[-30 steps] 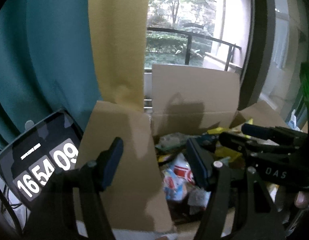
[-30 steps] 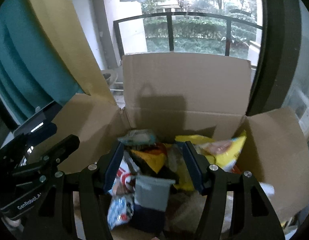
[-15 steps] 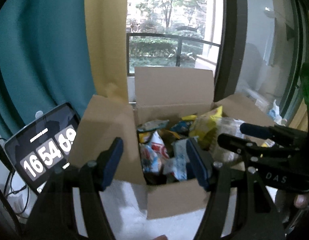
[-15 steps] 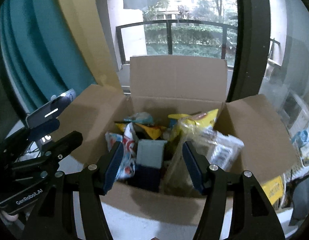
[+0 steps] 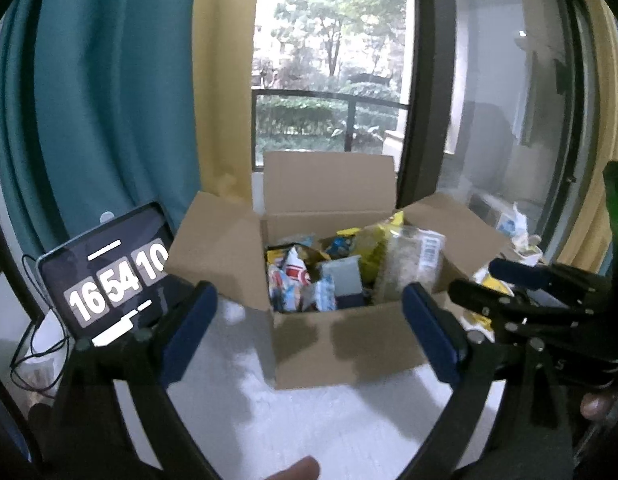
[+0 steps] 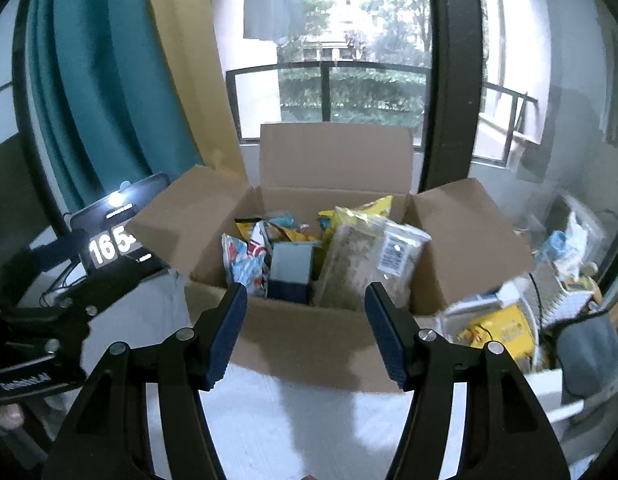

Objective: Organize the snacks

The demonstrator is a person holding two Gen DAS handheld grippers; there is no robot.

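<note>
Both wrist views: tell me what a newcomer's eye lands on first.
An open cardboard box stuffed with snack bags sits dead centre on the white table, with a clear bag of grain standing tallest at its right side. Left of the box, a tablet shows a big clock. Both grippers, left and right, hang open and empty before the box.

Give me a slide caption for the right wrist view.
Open right gripper empty before an open cardboard box packed with snacks.

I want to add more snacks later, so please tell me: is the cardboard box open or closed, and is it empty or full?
Open and nearly full. The cardboard box has its flaps spread outward, and snack bags rise above its rim.
</note>
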